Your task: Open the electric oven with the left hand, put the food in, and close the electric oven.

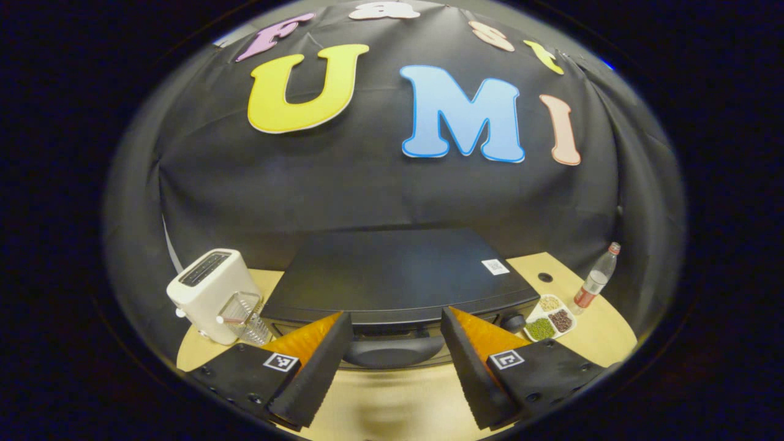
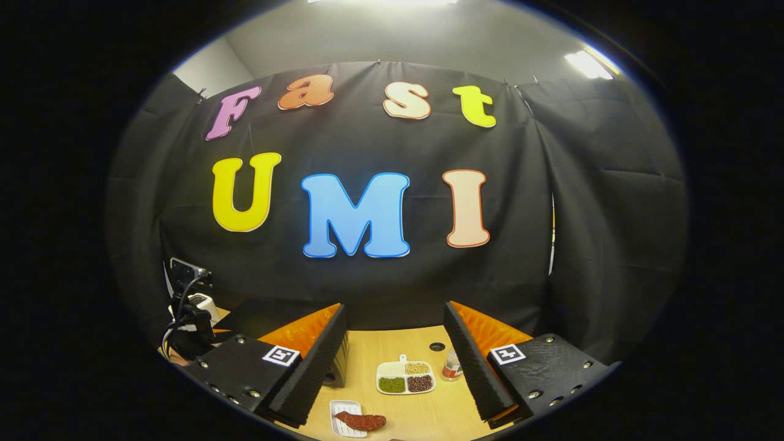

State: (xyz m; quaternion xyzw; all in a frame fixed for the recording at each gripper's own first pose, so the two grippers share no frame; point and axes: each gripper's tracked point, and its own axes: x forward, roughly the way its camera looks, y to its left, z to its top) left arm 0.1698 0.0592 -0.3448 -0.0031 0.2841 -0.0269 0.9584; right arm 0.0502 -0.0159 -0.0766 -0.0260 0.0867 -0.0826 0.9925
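Left gripper view: left tool [image 1: 395, 361] wide open, empty | oven [image 1: 398, 275] handle [image 1: 392, 352] dead ahead between fingers | rigid hinged door, likely stiff; grip handle mid-bar.

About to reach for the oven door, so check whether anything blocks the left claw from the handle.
Nothing visible blocks it. The left claw is open, with the oven handle straight ahead between its fingers. The toaster stands off to the left, the divided snack dish off to the right.
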